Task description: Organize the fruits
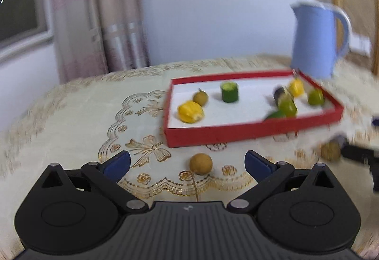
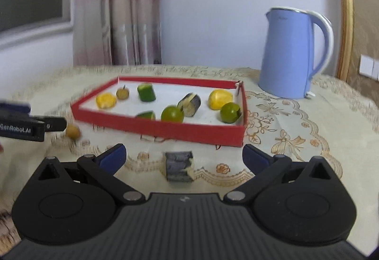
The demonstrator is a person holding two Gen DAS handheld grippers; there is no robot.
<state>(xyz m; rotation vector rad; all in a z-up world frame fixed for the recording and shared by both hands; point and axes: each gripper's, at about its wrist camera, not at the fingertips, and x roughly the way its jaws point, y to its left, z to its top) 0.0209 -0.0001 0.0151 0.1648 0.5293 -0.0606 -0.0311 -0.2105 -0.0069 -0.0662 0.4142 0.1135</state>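
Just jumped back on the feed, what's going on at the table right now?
Fruit sorting is under way. Most pieces already lie in the red box. The left gripper is open, lined up on a small brown round fruit still on the tablecloth. The right gripper is open too, facing a dark cut chunk just outside the box. Neither holds anything. A blue kettle stands behind the box.
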